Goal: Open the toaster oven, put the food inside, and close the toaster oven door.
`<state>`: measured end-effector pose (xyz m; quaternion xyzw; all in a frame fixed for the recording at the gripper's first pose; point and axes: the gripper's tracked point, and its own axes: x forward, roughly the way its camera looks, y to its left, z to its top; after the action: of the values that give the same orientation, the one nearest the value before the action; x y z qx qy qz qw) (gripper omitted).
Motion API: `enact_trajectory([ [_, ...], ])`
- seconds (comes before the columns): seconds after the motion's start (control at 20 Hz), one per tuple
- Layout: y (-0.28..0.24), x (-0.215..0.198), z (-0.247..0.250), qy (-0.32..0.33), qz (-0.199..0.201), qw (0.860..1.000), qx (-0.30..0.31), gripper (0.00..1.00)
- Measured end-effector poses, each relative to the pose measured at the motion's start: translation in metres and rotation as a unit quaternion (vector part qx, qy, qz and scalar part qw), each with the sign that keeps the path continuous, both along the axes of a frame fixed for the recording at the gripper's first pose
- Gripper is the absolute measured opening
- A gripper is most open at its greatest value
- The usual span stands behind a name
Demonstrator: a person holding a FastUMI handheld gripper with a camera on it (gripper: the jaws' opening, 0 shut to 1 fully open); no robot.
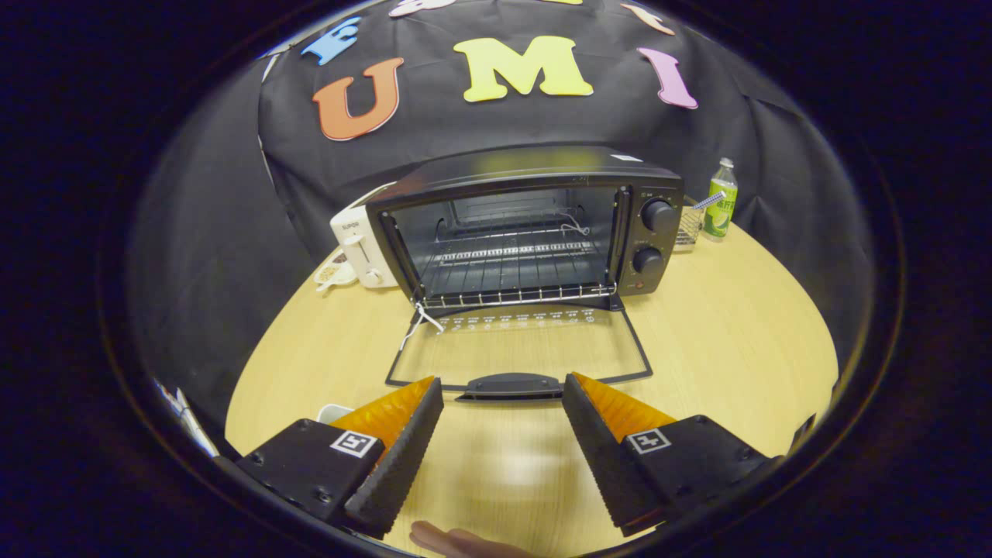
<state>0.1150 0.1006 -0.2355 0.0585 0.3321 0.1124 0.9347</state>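
Gripper [502, 387] gapes empty before toaster oven's [527, 225] lowered door [519, 349].

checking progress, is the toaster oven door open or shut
Open: the toaster oven door lies flat on the table, its handle just ahead of the open gripper, bare rack visible inside.

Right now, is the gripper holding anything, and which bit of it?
Nothing is held. The gripper is open, its fingers spread apart with only bare table between them, just short of the handle of the toaster oven's dropped-open door.

Gripper [502, 395] fingers spread empty before the toaster oven's [535, 225] lowered door [519, 349].
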Motion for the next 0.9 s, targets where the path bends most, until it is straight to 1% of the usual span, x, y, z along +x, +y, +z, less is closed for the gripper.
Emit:
enact_trajectory([
  [0.1,0.012,-0.014,0.008,0.019,0.021,0.999,0.036,1.00],
  [0.15,0.021,-0.021,0.013,0.030,0.037,0.997,0.059,1.00],
  [0.3,0.040,-0.045,0.013,0.083,0.082,0.987,0.106,1.00],
  [0.35,0.045,-0.052,0.010,0.107,0.090,0.982,0.124,1.00],
  [0.5,0.064,-0.077,0.003,0.180,0.131,0.958,0.181,0.95],
  [0.65,0.070,-0.083,-0.005,0.208,0.154,0.947,0.188,0.89],
  [0.7,0.074,-0.089,-0.007,0.218,0.167,0.942,0.194,0.88],
  [0.8,0.084,-0.101,-0.007,0.244,0.194,0.926,0.212,0.84],
  [0.85,0.089,-0.106,-0.007,0.262,0.203,0.917,0.224,0.82],
  [0.9,0.092,-0.107,-0.011,0.271,0.200,0.914,0.227,0.82],
])
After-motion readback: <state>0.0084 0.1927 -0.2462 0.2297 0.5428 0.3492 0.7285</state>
